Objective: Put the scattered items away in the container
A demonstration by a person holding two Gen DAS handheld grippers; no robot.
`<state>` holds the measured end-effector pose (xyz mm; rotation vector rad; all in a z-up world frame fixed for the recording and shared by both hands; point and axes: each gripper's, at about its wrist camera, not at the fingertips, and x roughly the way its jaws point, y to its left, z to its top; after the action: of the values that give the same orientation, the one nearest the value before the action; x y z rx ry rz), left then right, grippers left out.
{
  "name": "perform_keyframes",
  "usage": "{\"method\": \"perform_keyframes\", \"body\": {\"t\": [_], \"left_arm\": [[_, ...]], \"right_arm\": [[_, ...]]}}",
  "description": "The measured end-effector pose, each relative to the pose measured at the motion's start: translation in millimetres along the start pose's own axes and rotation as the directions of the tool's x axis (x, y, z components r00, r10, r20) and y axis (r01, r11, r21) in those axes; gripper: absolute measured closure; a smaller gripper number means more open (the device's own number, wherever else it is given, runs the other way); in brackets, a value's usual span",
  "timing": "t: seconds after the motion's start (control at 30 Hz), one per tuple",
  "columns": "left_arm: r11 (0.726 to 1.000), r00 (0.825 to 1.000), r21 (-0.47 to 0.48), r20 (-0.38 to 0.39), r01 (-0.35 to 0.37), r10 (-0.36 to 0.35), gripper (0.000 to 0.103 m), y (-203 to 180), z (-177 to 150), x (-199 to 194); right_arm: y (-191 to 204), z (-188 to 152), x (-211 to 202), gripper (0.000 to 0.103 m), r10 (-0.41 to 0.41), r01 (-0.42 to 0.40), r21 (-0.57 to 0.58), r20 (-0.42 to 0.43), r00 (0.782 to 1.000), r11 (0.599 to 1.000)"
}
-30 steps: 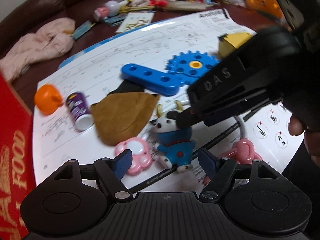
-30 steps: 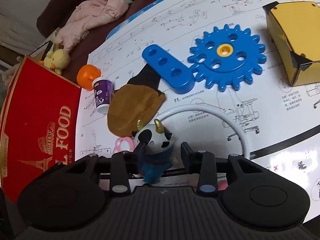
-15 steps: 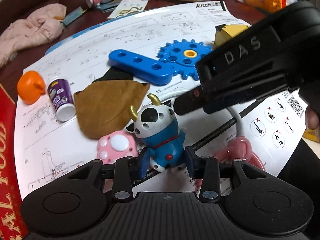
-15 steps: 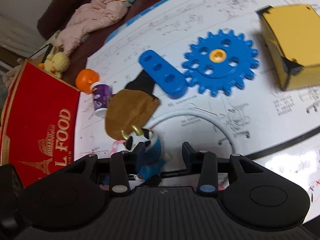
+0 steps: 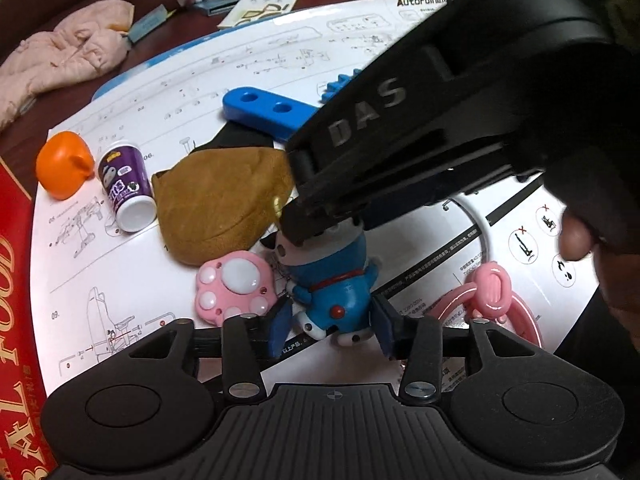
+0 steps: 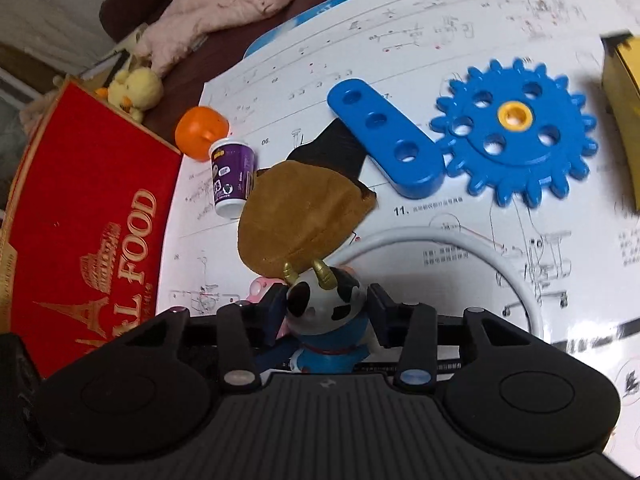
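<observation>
The right gripper [image 6: 327,312] has come back over the cow-headed figurine [image 5: 328,280], its jaws now bracketing the spotted head [image 6: 322,300] closely on both sides; whether the pads press the head cannot be told. The left gripper [image 5: 330,326], jaws slightly apart around the blue body, no longer squeezes it as half a second ago. The figurine stands on the white instruction sheet [image 6: 440,40], just beside the pink paw toy [image 5: 234,286] and the brown pouch [image 6: 302,216]. Beyond the figurine lie a purple bottle [image 6: 232,178], an orange ball [image 6: 200,130], a blue bar [image 6: 386,138] and a blue gear [image 6: 516,132]. The red box [image 6: 92,232] sits to its left.
</observation>
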<state>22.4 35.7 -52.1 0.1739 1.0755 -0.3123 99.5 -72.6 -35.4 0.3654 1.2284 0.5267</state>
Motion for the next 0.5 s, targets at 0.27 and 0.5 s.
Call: {"method": "perform_keyframes", "body": {"t": [0.27, 0.5], "left_arm": [[1.0, 1.0, 0.012, -0.004, 0.016, -0.016, 0.038, -11.4, 1.8, 4.9], [0.999, 1.0, 0.031, -0.007, 0.024, -0.024, 0.056, -18.9, -4.2, 6.7]], "right_arm": [[-21.4, -8.5, -17.7, 0.056, 0.009, -0.01, 0.088, 0.011, 1.0, 0.996], [-25.6, -17.7, -24.0, 0.056, 0.01, -0.012, 0.098, 0.016, 1.0, 0.995]]}}
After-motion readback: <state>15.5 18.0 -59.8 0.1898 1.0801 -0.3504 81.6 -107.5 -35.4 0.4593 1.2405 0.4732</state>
